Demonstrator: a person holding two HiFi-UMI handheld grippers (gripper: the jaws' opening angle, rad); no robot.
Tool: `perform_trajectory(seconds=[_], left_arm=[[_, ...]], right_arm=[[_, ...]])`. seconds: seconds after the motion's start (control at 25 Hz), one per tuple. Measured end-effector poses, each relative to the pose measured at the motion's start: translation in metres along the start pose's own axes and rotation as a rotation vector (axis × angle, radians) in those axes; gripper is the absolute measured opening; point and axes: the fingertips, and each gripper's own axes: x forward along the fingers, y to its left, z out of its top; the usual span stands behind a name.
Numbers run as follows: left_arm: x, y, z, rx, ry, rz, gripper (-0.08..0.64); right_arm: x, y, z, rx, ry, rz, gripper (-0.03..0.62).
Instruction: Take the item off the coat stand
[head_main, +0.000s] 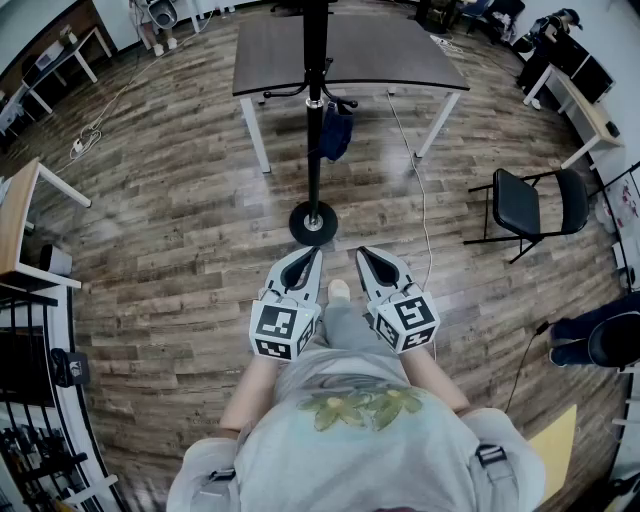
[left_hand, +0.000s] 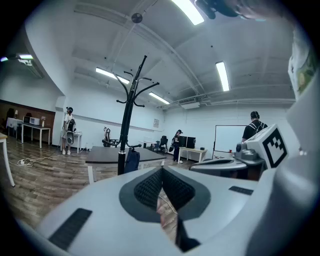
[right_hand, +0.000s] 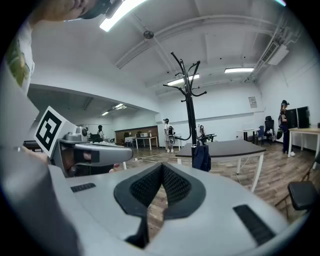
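Your head view cuts the coat stand off at its top edge, so the upper hooks stay out of sight there. The dark blue item hanging on it is too small to identify.

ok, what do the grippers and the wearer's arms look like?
Matching: left gripper and right gripper are pale grey wedge shells, dark textured pads, each with a white cube bearing black square markers. Short-sleeved light grey T-shirt with leaf print.

A dark-topped table on white legs stands on the wood-plank floor. A black folding chair stands apart, to its right. A pale cable trails across the floor. Strip lights are lit overhead.
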Motion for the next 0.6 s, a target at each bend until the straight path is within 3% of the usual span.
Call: perform_trajectory(seconds=[0.6], left_arm=[[0.073,0.043,0.018,0.02,0.014,0.026,0.015]], right_arm=[[0.069,-0.061,0.02,0.014,-0.03,0.005,0.006]])
